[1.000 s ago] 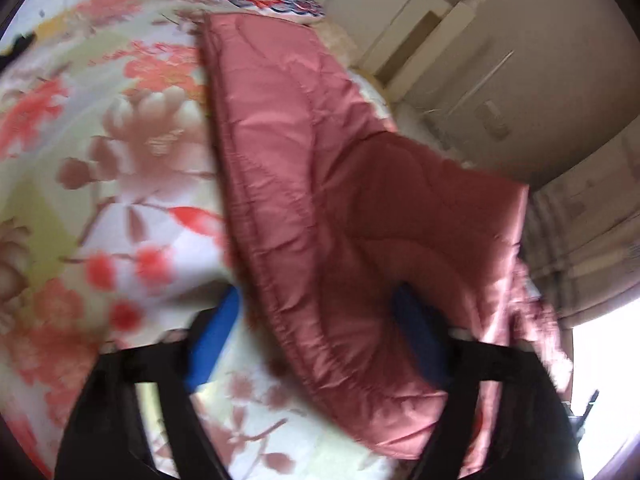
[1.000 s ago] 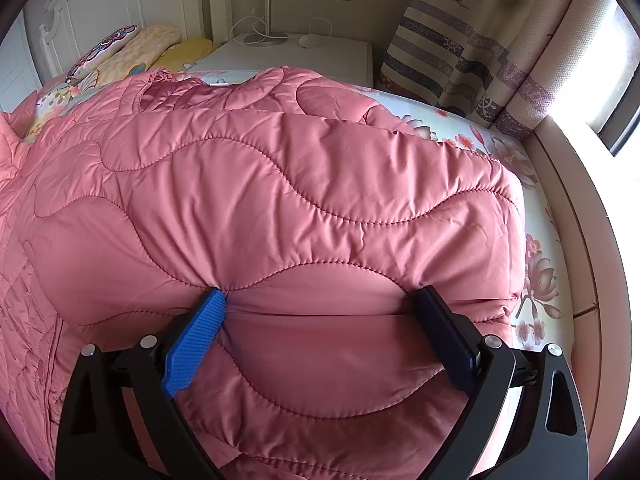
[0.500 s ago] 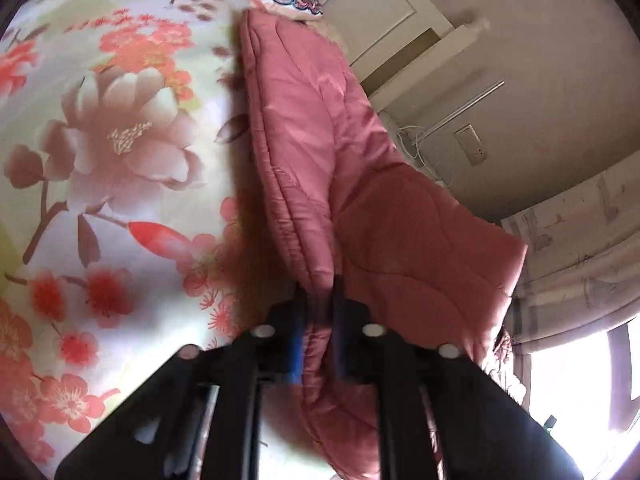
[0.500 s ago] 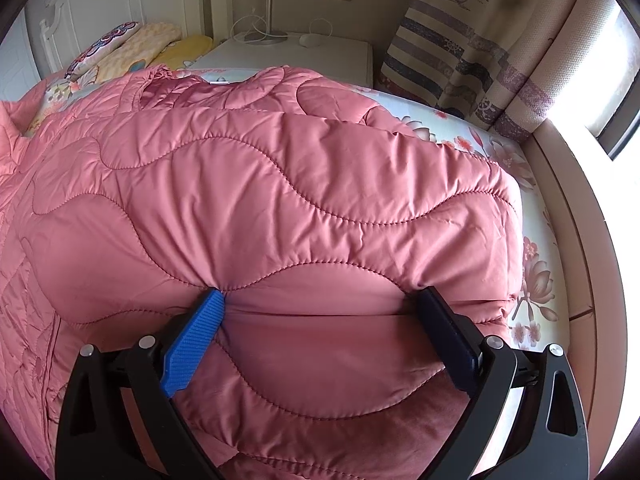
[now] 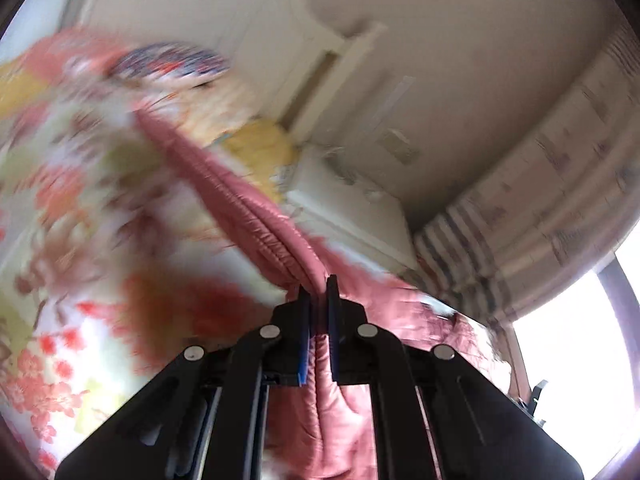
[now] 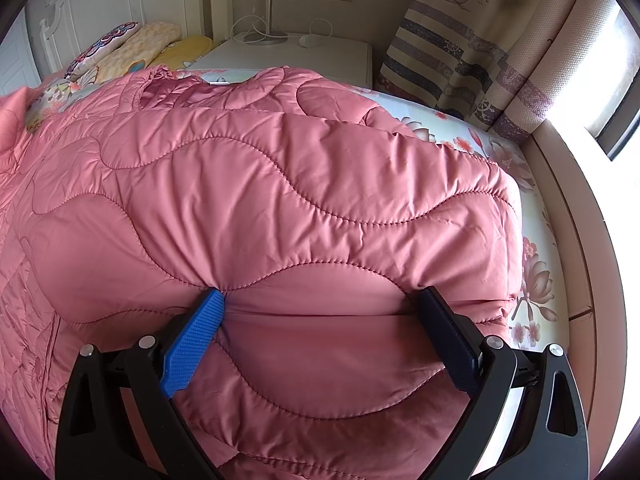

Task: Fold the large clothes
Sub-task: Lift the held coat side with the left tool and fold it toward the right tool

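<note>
A large pink quilted coat lies spread over the flowered bed sheet. My right gripper is open, its jaws wide apart and pressed down on the coat's puffy near part. In the blurred left wrist view my left gripper is shut on the coat's edge, which runs taut away from the pads as a narrow ridge. More pink fabric hangs below the left fingers.
Pillows lie at the head of the bed by the white headboard. A white nightstand with cables stands behind the coat. Striped curtains and a bright window are at the right. The bed's right edge is close.
My left gripper went from open around the coat's edge to shut on it, then lifted and swung, blurring its view. My right gripper stayed open on the coat.
</note>
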